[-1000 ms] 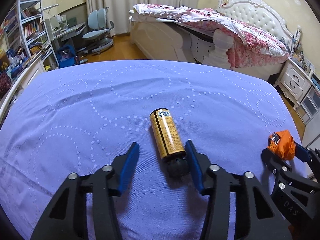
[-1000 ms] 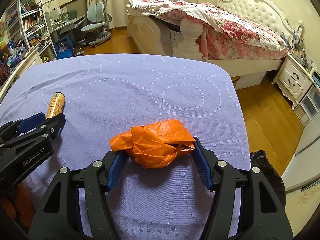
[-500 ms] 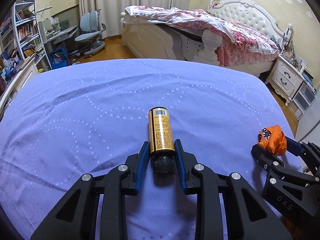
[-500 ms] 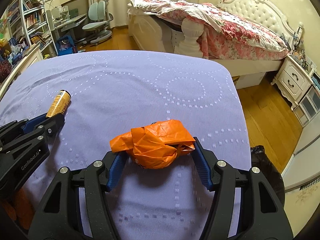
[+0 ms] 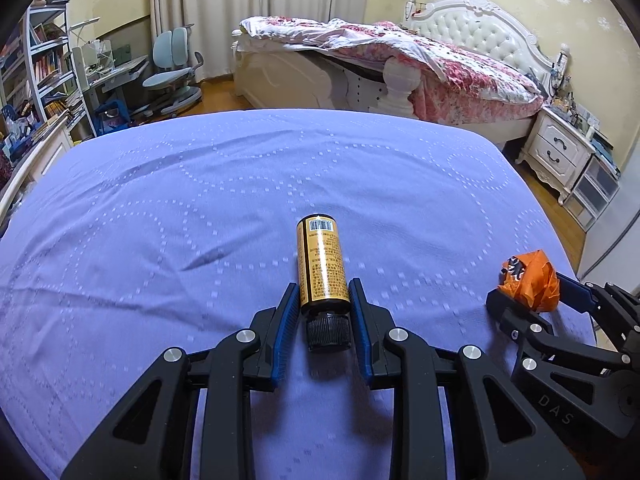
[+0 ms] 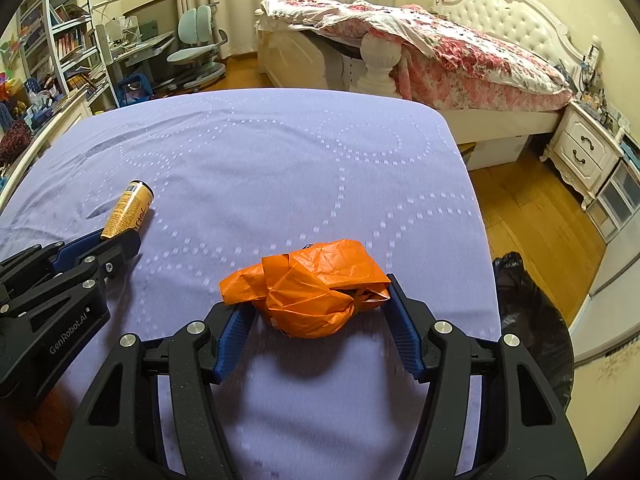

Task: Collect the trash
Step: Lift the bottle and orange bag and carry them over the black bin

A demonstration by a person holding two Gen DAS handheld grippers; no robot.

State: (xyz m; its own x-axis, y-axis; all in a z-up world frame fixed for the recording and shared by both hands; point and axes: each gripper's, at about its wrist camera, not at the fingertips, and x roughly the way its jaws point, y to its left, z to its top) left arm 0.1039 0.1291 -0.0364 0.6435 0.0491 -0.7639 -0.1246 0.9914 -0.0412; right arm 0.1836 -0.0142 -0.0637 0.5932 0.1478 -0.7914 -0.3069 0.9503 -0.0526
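Note:
A yellow bottle point(image 5: 322, 264) with a black cap sits between the blue pads of my left gripper point(image 5: 324, 292), which is shut on it just above the purple bedsheet point(image 5: 200, 200). The right wrist view shows the same bottle point(image 6: 128, 210) sticking out of the left gripper point(image 6: 116, 240) at the left edge. My right gripper point(image 6: 316, 300) is shut on a crumpled orange plastic bag point(image 6: 312, 292), held over the sheet point(image 6: 280, 152) near its right edge. That orange bag point(image 5: 528, 280) and the right gripper point(image 5: 532, 292) appear at the right of the left wrist view.
A black trash bag point(image 6: 528, 320) stands on the wooden floor beside the bed's right edge. Beyond the purple sheet are a white bed with a floral quilt point(image 5: 420, 60), a nightstand point(image 5: 556, 152), and a desk with chairs point(image 5: 172, 76).
The left jaws have closed onto the bottle, which lay loose between them a second ago. Both hands have shifted slightly over the sheet; the right still holds the orange bag.

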